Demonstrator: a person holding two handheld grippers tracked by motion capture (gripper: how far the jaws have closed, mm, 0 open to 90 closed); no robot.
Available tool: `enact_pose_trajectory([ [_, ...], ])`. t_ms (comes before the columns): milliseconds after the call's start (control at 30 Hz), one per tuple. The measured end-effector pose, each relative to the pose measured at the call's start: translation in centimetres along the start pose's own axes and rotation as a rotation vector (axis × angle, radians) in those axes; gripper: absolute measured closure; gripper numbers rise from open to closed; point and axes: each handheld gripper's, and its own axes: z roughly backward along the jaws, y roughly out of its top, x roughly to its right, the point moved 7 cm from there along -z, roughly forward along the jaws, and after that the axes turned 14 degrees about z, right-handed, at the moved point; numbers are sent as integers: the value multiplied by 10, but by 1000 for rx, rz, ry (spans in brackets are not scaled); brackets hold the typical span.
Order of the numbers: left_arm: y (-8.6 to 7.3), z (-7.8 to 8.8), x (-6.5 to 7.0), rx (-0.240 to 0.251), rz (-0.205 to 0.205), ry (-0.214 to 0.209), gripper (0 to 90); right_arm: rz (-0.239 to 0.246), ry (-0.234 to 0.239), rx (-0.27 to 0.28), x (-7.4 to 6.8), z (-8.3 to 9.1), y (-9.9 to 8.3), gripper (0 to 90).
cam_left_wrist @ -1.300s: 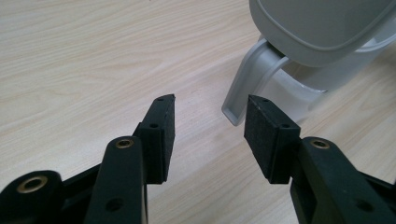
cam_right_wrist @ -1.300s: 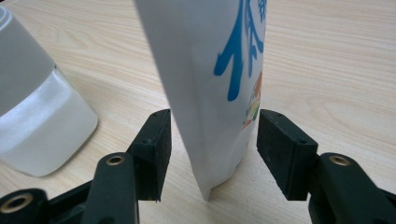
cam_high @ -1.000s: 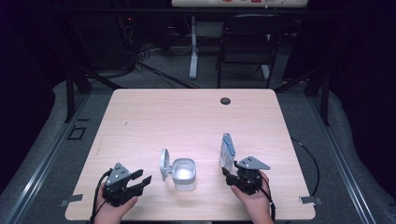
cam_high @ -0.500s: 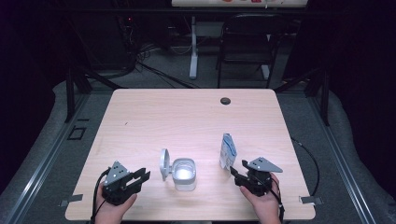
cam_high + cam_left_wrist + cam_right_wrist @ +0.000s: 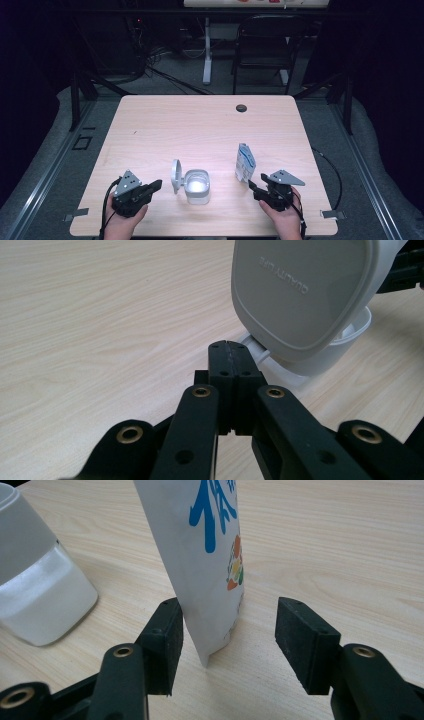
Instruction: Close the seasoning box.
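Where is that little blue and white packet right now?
In the high view the packet stands upright on the table's right side, between the open white container and the right gripper.

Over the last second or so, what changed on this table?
The left gripper has just closed its jaws, with nothing between them, near the container's open lid. The right gripper drew back a little from the standing packet, jaws open, the packet let go. The white container and the packet stayed where they were.

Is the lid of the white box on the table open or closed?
Open. The lid stands up at the left side of the white box, held by a hinge, and the high view looks down into the box.
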Motion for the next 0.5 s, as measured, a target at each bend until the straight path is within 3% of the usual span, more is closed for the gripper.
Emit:
enact_pose_trajectory([
  [500,16,0,11,6,-29,-19,900,-6,0,-4,4,0,-3,448],
])
